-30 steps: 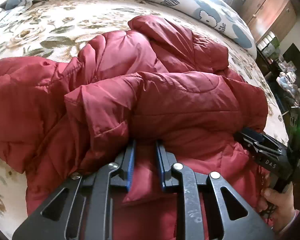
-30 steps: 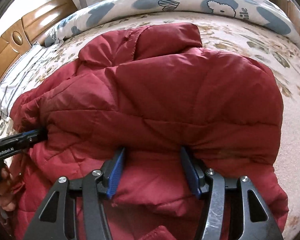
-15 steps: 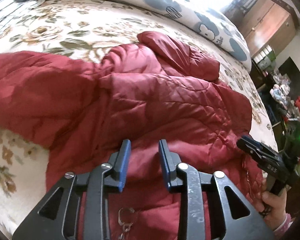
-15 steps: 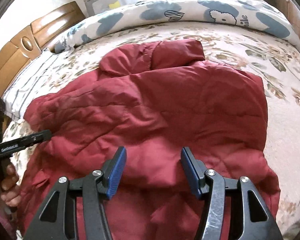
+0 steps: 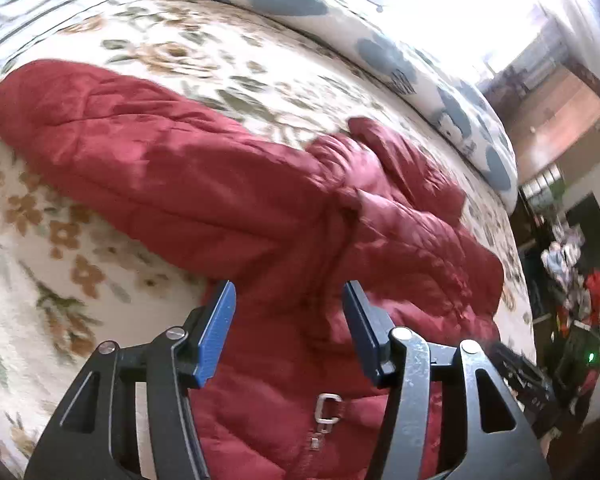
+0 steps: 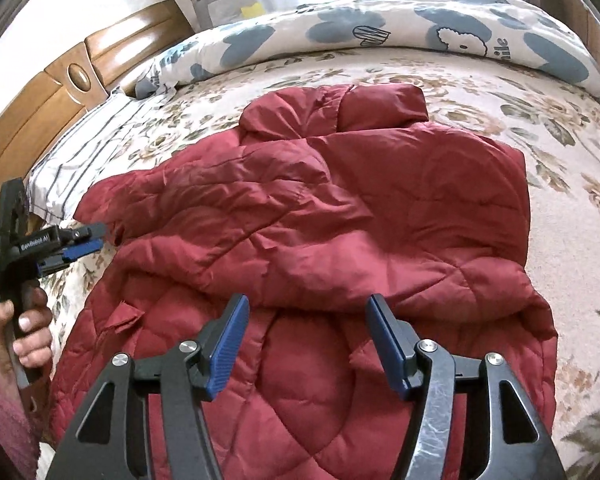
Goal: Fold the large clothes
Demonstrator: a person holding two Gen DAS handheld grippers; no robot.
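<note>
A red quilted jacket (image 6: 320,240) lies spread on the floral bedspread (image 6: 572,248), filling the middle of the right wrist view, collar toward the top, one side folded over the body. In the left wrist view a sleeve (image 5: 148,160) stretches to the upper left, and a zipper pull (image 5: 328,408) shows at bottom centre. The left gripper (image 5: 290,328) has just been opening; its jaws stand apart over the jacket, pads clear of the cloth. The right gripper (image 6: 304,344) has been opening slightly too, jaws apart, gripping nothing. A hand (image 6: 24,320) holds the left gripper at the left edge.

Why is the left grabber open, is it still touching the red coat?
Apart. In the left wrist view the left gripper, whose jaws have just been opening, hangs clear above the red coat, gripping nothing.
</note>
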